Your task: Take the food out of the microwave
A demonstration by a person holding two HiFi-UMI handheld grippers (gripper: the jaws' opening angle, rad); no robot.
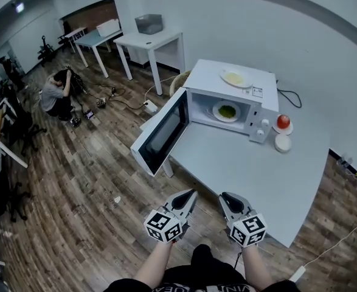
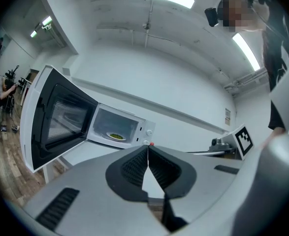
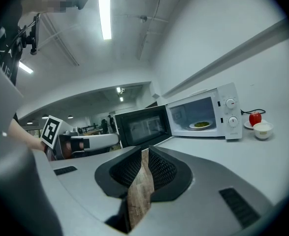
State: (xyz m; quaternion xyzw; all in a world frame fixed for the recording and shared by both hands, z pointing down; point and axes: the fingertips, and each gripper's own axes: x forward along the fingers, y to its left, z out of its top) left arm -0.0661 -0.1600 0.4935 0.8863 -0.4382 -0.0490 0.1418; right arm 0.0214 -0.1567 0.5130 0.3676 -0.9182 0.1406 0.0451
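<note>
A white microwave (image 1: 260, 102) stands at the back of a white table (image 1: 245, 169), its door (image 1: 163, 132) swung wide open to the left. Inside lies a white plate of green food (image 1: 225, 111), which also shows in the left gripper view (image 2: 116, 136) and the right gripper view (image 3: 201, 125). Both grippers hang side by side off the table's near edge, well short of the microwave. My left gripper (image 1: 191, 192) is shut and empty, its tips meeting (image 2: 147, 146). My right gripper (image 1: 223, 196) is likewise shut with nothing in it (image 3: 144, 150).
An empty plate (image 1: 235, 78) lies on top of the microwave. A red apple (image 1: 283, 121) on a saucer and a white bowl (image 1: 282, 142) sit to its right. The open door overhangs the wooden floor. A person (image 1: 56, 95) crouches far left near desks (image 1: 151, 41).
</note>
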